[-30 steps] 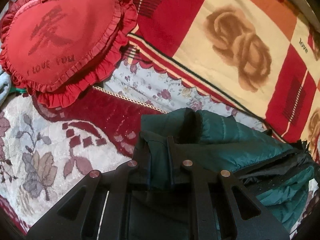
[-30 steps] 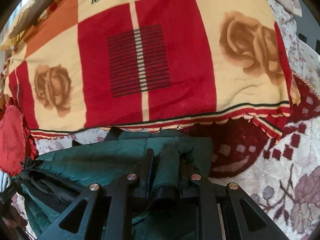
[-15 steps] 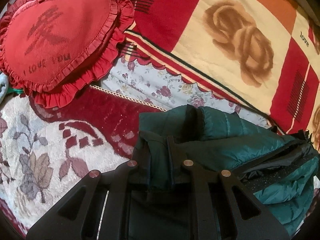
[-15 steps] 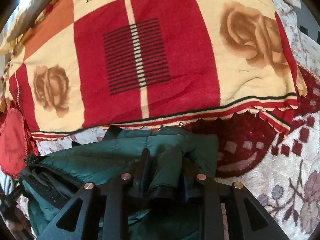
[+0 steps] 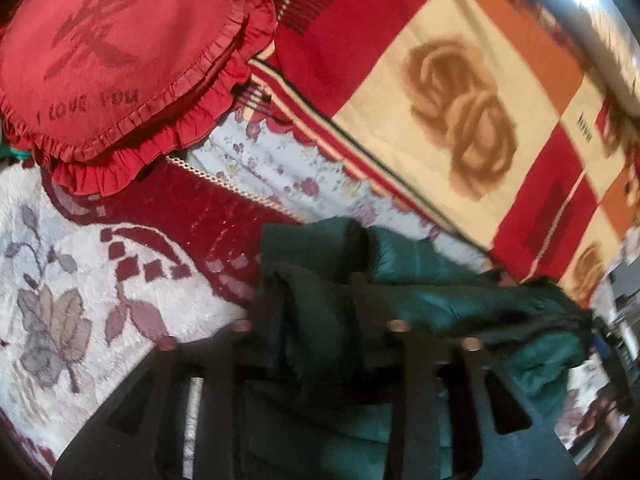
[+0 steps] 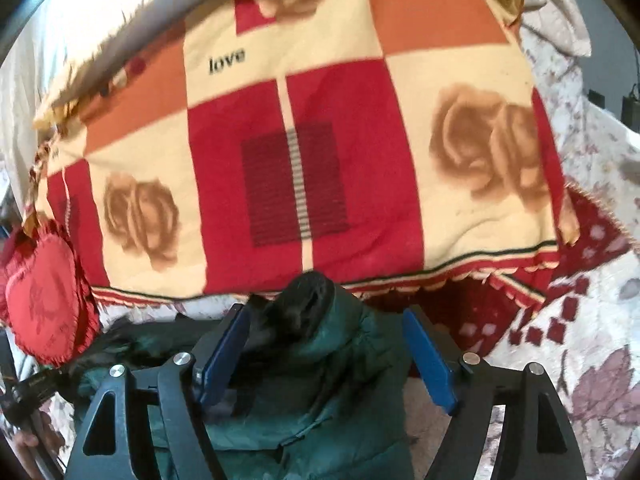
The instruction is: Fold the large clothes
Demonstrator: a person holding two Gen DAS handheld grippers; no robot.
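A dark green puffer jacket (image 5: 436, 280) lies bunched on the floral bedspread, its black lining showing. My left gripper (image 5: 318, 300) is shut on a fold of the jacket at its left end. In the right wrist view the jacket (image 6: 340, 360) sits between the jaws of my right gripper (image 6: 328, 344), which stand wide open with blue pads (image 6: 430, 360) on either side of it. A black-lined cuff or collar opening (image 6: 310, 300) points up just ahead of the pads.
A red, cream and orange rose-print blanket (image 6: 312, 152) lies behind the jacket, also in the left wrist view (image 5: 460, 100). A red heart-shaped frilled cushion (image 5: 120, 52) lies at far left. The white and maroon floral bedspread (image 5: 60, 300) surrounds the jacket.
My right gripper has opened and let go of the jacket fold, and its view has tilted up. My left gripper stays shut on the jacket and has shifted slightly.
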